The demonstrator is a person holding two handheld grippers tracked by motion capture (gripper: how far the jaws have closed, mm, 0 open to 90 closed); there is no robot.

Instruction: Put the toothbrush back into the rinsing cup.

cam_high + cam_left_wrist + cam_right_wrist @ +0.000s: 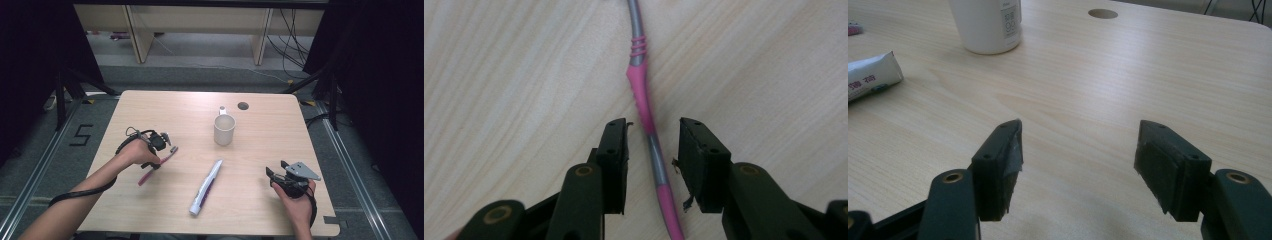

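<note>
Left gripper (653, 150) jaws apart, pink-grey toothbrush (647, 112) lying between them on table (524, 75), not clamped. Right gripper (1078, 165) jaws wide apart; white cup (987, 25) ahead-left, toothpaste tube (870, 75) at left.

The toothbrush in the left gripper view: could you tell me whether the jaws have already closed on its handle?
No, the left gripper stands open, its jaws astride the toothbrush with a gap on each side.

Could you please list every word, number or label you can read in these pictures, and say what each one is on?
"5": black marking on the floor left of the table.
Toothpaste tube: printed characters, too blurred to read.
White cup: small label with print, too small to read.
Nothing else is legible.
</note>
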